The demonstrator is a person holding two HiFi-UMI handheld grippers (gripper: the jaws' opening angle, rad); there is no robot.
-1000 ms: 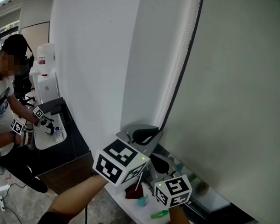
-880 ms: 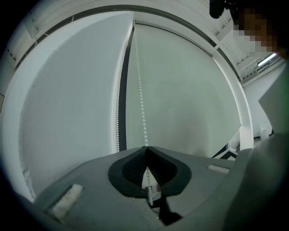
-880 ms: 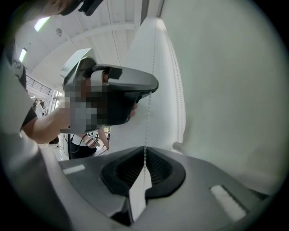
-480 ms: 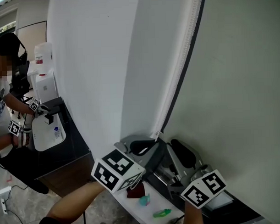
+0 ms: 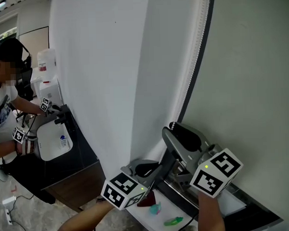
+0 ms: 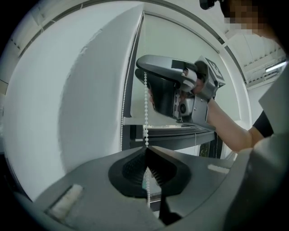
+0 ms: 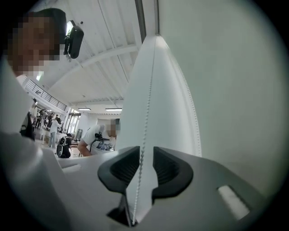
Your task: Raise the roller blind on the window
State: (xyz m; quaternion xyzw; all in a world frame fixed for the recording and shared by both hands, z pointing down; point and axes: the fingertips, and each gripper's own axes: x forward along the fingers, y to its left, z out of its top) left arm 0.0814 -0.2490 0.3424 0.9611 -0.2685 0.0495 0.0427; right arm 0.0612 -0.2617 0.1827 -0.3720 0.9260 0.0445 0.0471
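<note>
1. Roller blind (image 5: pixel 247 76) hangs as a pale grey-green sheet over the window, filling the right of the head view. Its white bead chain (image 5: pixel 193 59) runs down the blind's left edge, beside a white wall (image 5: pixel 100 81).
2. Left gripper (image 5: pixel 160 165) sits low on the chain, and its jaws are pressed together on the beads, which are pinched at the tips in its own view.
3. Right gripper (image 5: pixel 175 129) is higher on the same chain. Its jaws have just been opening and now stand apart, and the chain runs loose between the pads.
4. Below both grippers, a white ledge (image 5: pixel 141 213) carries a green item (image 5: pixel 173 221) and a dark red thing (image 5: pixel 148 199).
5. Far left, a person (image 5: pixel 5 117) bends over a dark counter (image 5: pixel 75 153).
</note>
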